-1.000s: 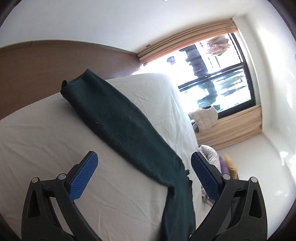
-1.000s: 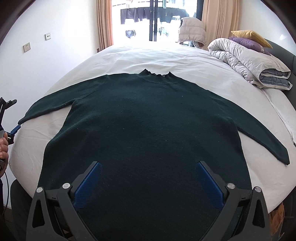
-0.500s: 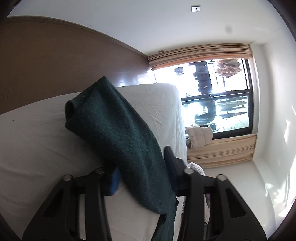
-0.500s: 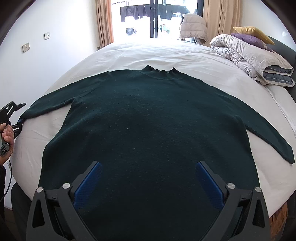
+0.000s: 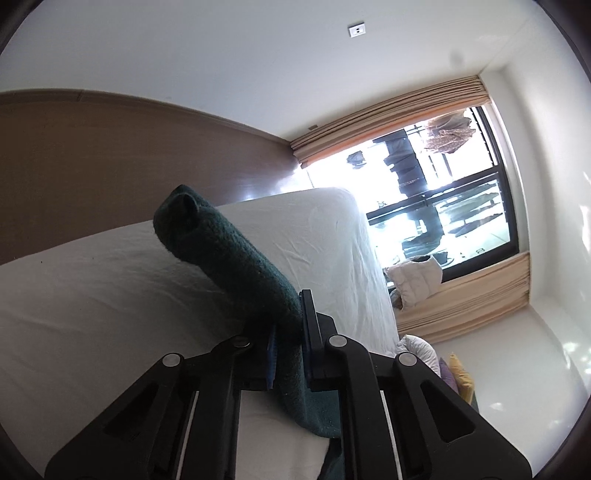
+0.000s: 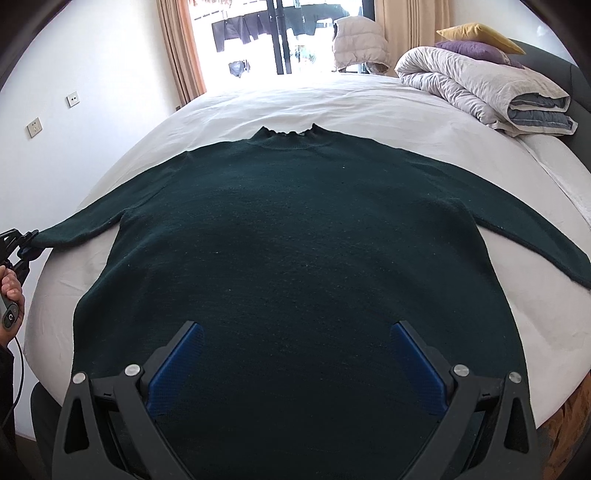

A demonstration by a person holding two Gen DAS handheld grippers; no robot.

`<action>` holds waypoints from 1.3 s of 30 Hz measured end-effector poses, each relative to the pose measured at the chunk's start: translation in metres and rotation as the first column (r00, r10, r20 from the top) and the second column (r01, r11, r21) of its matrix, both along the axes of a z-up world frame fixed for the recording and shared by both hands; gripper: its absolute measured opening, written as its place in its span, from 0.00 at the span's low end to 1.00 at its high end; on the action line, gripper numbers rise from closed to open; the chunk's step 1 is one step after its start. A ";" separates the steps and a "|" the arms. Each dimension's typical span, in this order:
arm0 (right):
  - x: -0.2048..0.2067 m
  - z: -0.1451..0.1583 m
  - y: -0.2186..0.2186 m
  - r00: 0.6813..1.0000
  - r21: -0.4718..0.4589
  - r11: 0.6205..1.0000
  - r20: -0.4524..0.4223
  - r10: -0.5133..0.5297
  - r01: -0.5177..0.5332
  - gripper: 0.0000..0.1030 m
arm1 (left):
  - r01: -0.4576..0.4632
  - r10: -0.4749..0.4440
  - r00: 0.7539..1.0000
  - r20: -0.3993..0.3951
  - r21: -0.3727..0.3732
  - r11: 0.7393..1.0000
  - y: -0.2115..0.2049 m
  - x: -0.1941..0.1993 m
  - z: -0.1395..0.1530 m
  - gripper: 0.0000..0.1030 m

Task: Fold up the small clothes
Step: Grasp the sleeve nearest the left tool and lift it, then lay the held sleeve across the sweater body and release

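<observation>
A dark green sweater (image 6: 295, 240) lies flat on the white bed (image 6: 332, 99), collar at the far side and both sleeves spread out. My left gripper (image 5: 290, 317) has the left sleeve (image 5: 229, 251) pinched between its blue pads, and its jaws are still closing. The cuff end stands up off the sheet beyond the pads. In the right wrist view this gripper (image 6: 22, 243) sits at the sleeve's tip by the bed's left edge. My right gripper (image 6: 295, 326) hangs open over the sweater's lower body with nothing between its fingers.
A rolled grey duvet (image 6: 480, 85) with a yellow pillow (image 6: 476, 31) and a purple one lies at the far right of the bed. A pale jacket (image 6: 356, 40) stands by the window. A person's hand (image 6: 9, 284) holds the left gripper.
The left gripper went from wide open to clamped on the sleeve, and the cuff end has risen off the sheet. The right gripper has dipped slightly over the sweater.
</observation>
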State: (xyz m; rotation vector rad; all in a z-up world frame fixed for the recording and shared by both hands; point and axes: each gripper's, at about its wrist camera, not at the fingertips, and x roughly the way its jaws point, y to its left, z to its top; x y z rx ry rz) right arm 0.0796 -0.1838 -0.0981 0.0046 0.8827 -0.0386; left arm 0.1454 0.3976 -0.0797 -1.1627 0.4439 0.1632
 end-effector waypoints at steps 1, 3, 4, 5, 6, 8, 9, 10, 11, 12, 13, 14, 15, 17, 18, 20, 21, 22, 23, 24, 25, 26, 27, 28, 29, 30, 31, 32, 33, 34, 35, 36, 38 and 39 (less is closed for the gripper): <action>0.000 0.000 -0.004 1.000 0.009 1.000 0.001 -0.009 0.009 1.00 | 0.000 0.000 1.000 0.001 0.035 0.999 -0.008 0.003 0.010 0.09; 0.000 -0.002 -0.013 1.000 0.028 0.999 0.002 -0.027 0.027 1.00 | 0.028 -0.029 1.000 0.006 0.136 0.990 -0.034 0.016 0.038 0.08; -0.001 -0.002 -0.017 0.999 0.036 0.999 0.002 -0.035 0.035 1.00 | 0.056 -0.058 0.998 0.008 0.193 0.980 -0.049 0.024 0.054 0.08; -0.001 -0.003 -0.021 0.999 0.047 0.998 0.002 -0.043 0.043 1.00 | 0.094 -0.099 0.995 0.010 0.253 0.963 -0.069 0.034 0.071 0.08; -0.001 -0.004 -0.026 0.999 0.058 0.997 0.002 -0.052 0.051 1.00 | 0.132 -0.142 0.990 0.008 0.305 0.943 -0.087 0.045 0.086 0.08; -0.001 -0.005 -0.035 0.998 0.079 0.994 0.004 -0.070 0.069 1.00 | 0.212 -0.232 0.973 -0.003 0.415 0.885 -0.135 0.065 0.112 0.08; -0.002 -0.005 -0.042 0.997 0.091 0.993 0.007 -0.081 0.080 1.00 | 0.248 -0.276 0.961 -0.010 0.468 0.848 -0.161 0.076 0.123 0.08; -0.004 -0.005 -0.048 0.996 0.098 0.991 0.011 -0.089 0.087 1.00 | 0.282 -0.318 0.948 -0.019 0.513 0.811 -0.189 0.084 0.132 0.08; -0.004 -0.005 -0.054 0.995 0.105 0.990 0.014 -0.097 0.095 1.00 | 0.321 -0.367 0.930 -0.031 0.555 0.767 -0.220 0.093 0.137 0.08; -0.005 -0.005 -0.060 0.994 0.110 0.989 0.014 -0.106 0.103 1.00 | 0.359 -0.413 0.910 -0.046 0.588 0.725 -0.251 0.102 0.140 0.08; -0.005 -0.005 -0.067 0.993 0.120 0.986 0.013 -0.118 0.116 1.00 | 0.401 -0.465 0.883 -0.067 0.622 0.672 -0.286 0.110 0.141 0.08; -0.006 -0.005 -0.075 0.991 0.132 0.983 0.014 -0.130 0.127 1.00 | 0.437 -0.508 0.857 -0.089 0.649 0.622 -0.327 0.104 0.140 0.08; -0.007 -0.004 -0.085 0.989 0.148 0.979 0.017 -0.144 0.140 1.00 | 0.474 -0.552 0.825 -0.117 0.675 0.565 -0.360 0.109 0.136 0.08; -0.007 -0.004 -0.101 0.986 0.168 0.973 0.018 -0.165 0.160 1.00 | 0.532 -0.617 0.766 -0.180 0.716 0.452 -0.424 0.114 0.119 0.08; -0.006 -0.003 -0.110 0.984 0.180 0.969 0.017 -0.175 0.169 1.00 | 0.554 -0.639 0.740 -0.209 0.729 0.402 -0.452 0.116 0.109 0.08; -0.003 -0.001 -0.130 0.979 0.212 0.958 0.021 -0.202 0.193 1.00 | 0.594 -0.672 0.691 -0.267 0.740 0.316 -0.499 0.115 0.082 0.08; -0.002 0.000 -0.137 0.977 0.224 0.954 0.023 -0.211 0.201 1.00 | 0.607 -0.680 0.671 -0.296 0.746 0.274 -0.521 0.104 0.065 0.08; 0.002 0.000 -0.146 0.975 0.238 0.948 0.022 -0.223 0.212 1.00 | 0.621 -0.683 0.650 -0.332 0.751 0.226 -0.540 0.100 0.050 0.09; 0.006 0.000 -0.153 0.973 0.253 0.943 0.020 -0.230 0.217 1.00 | 0.629 -0.677 0.636 -0.369 0.756 0.179 -0.558 0.095 0.035 0.09; 0.008 0.000 -0.157 0.972 0.264 0.939 0.017 -0.232 0.220 1.00 | 0.638 -0.668 0.626 -0.403 0.757 0.141 -0.569 0.094 0.021 0.09; 0.014 0.000 -0.163 0.973 0.285 0.933 0.013 -0.232 0.219 1.00 | 0.652 -0.665 0.611 -0.430 0.749 0.115 -0.574 0.088 0.006 0.09; 0.019 0.000 -0.165 0.974 0.299 0.930 0.013 -0.228 0.214 1.00 | 0.667 -0.665 0.596 -0.450 0.739 0.097 -0.579 0.086 -0.005 0.09; 0.023 0.001 -0.166 0.975 0.307 0.928 0.014 -0.224 0.209 1.00 | 0.677 -0.665 0.584 -0.465 0.732 0.083 -0.587 0.079 -0.013 0.09; 0.030 0.002 -0.166 0.977 0.320 0.927 0.018 -0.213 0.197 1.00 | 0.689 -0.667 0.571 -0.478 0.721 0.073 -0.588 0.077 -0.018 0.10; 0.035 0.003 -0.167 0.979 0.336 0.924 0.022 -0.202 0.183 1.00 | 0.705 -0.674 0.556 -0.487 0.706 0.071 -0.587 0.074 -0.023 0.11; 0.044 0.004 -0.167 0.982 0.357 0.919 0.024 -0.187 0.166 1.00 | 0.718 -0.679 0.546 -0.492 0.692 0.075 -0.582 0.062 -0.034 0.14; 0.049 0.004 -0.167 0.984 0.374 0.915 0.027 -0.176 0.153 1.00 | 0.727 -0.681 0.539 -0.495 0.681 0.081 -0.577 0.051 -0.038 0.16; 0.056 0.005 -0.167 0.986 0.393 0.909 0.025 -0.165 0.142 1.00 | 0.731 -0.689 0.538 -0.485 0.676 0.095 -0.566 0.059 -0.036 0.17; 0.065 0.005 -0.165 0.988 0.412 0.902 0.018 -0.151 0.130 1.00 | 0.728 -0.695 0.543 -0.472 0.676 0.110 -0.551 0.041 -0.033 0.17; 0.075 0.004 -0.162 0.992 0.441 0.891 0.012 -0.125 0.107 1.00 | 0.725 -0.695 0.549 -0.463 0.678 0.121 -0.545 0.031 -0.029 0.23; 0.084 0.004 -0.160 0.995 0.467 0.880 0.003 -0.104 0.091 1.00 | 0.719 -0.693 0.556 -0.459 0.684 0.125 -0.536 0.020 -0.022 0.28; 0.093 0.002 -0.158 0.996 0.495 0.865 -0.006 -0.086 0.077 1.00 | 0.706 -0.694 0.565 -0.446 0.696 0.127 -0.531 0.010 -0.004 0.44; 0.113 -0.002 -0.156 0.998 0.550 0.833 -0.037 -0.058 0.068 1.00 | 0.653 -0.689 0.608 -0.393 0.742 0.152 -0.514 -0.009 0.011 0.71; 0.120 -0.004 -0.157 0.997 0.560 0.825 -0.049 -0.057 0.075 1.00 | 0.619 -0.678 0.638 -0.365 0.767 0.169 -0.502 -0.017 0.018 0.76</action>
